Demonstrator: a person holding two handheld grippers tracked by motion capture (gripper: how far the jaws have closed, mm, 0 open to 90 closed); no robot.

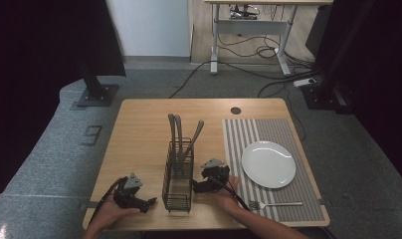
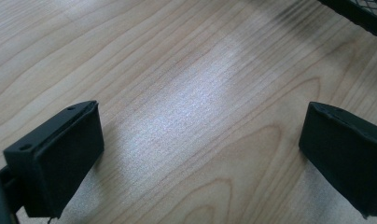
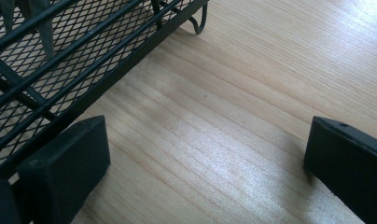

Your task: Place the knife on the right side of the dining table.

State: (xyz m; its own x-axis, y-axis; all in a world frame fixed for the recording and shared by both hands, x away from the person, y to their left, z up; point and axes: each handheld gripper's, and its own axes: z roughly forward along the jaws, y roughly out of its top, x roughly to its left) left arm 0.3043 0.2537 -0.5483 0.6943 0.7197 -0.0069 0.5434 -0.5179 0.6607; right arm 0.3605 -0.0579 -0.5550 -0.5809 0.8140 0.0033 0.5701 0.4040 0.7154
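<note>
A black wire-mesh cutlery caddy (image 1: pixel 178 172) stands on the wooden table (image 1: pixel 139 129), with three grey utensil handles (image 1: pixel 178 130) sticking up from its far end. My left gripper (image 1: pixel 150 202) rests low on the table just left of the caddy, open, with bare wood between its jaws (image 2: pixel 203 140). My right gripper (image 1: pixel 198 185) sits just right of the caddy, open too, nothing between its fingers; the caddy's mesh wall (image 3: pixel 60 70) runs close by its left jaw. A fork (image 1: pixel 274 204) lies on the striped placemat (image 1: pixel 268 129) near the front edge.
A white plate (image 1: pixel 268 163) sits on the placemat at the right. A small dark round cap (image 1: pixel 236 110) is set in the table's far side. Bare wood lies left of the caddy.
</note>
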